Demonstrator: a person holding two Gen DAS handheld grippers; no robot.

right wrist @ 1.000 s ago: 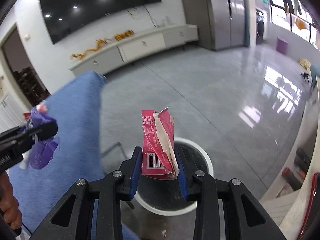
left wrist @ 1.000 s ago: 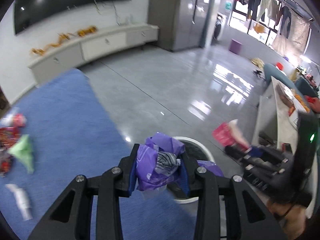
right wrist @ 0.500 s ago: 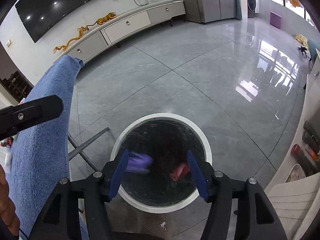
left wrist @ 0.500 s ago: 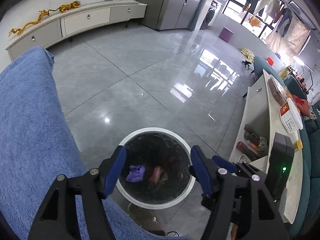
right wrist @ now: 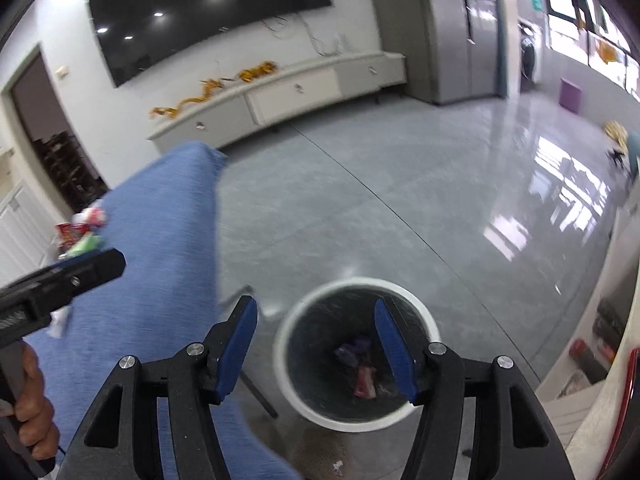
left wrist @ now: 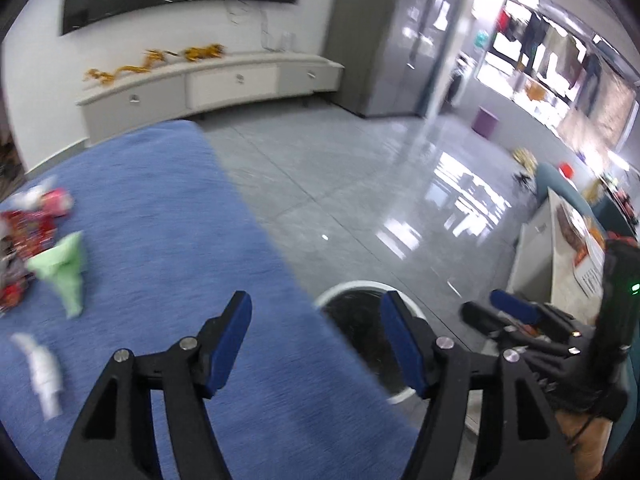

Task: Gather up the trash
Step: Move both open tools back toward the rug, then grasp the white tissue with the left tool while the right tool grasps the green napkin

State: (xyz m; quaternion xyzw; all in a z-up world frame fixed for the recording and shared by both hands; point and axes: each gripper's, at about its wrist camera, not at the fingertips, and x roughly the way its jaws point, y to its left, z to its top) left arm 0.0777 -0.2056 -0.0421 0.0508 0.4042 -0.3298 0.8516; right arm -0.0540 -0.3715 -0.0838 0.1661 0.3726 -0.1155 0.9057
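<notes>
Both my left gripper (left wrist: 316, 344) and right gripper (right wrist: 316, 346) have fingers open and empty; the round white-rimmed bin (right wrist: 356, 360) holds wrappers. Next I'd reach for the crumpled green wrapper (left wrist: 64, 268) on the blue-covered table (left wrist: 160, 240) at ten o'clock.

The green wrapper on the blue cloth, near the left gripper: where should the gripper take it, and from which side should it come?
The green wrapper lies crumpled, with a raised peak at its upper end. The open left gripper probably does best to come from above, one finger on each side of that peak, and pinch it. The lower tail lies flat on the blue cloth, so it offers less to hold.
</notes>
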